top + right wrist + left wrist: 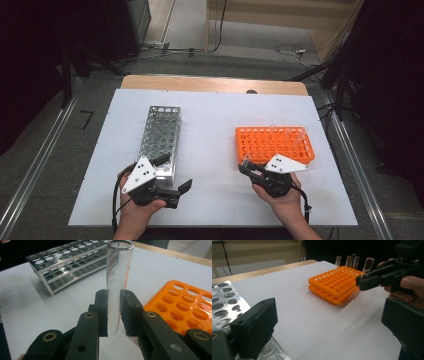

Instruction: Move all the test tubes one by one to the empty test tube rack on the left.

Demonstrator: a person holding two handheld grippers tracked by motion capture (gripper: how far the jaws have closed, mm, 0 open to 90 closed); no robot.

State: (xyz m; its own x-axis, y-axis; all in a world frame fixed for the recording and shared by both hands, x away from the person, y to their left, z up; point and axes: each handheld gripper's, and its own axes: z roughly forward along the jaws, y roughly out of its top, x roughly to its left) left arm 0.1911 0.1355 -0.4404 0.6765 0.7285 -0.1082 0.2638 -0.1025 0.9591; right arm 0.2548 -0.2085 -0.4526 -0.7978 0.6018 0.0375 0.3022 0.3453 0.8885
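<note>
While clamped upright, glass tube [117, 285] (mouth up), right gripper [114, 312]

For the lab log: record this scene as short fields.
held item: clear glass test tube, upright
right gripper: shut on the tube
left gripper: open, nothing between its jaws
orange plastic tube rack: on the table's right, a few tubes standing at its far side
perforated steel tube rack: on the left, no tubes seen in it

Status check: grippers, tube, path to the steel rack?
Right gripper shut on tube, upright. Left gripper open, empty, by steel rack. Table between racks bare.
</note>
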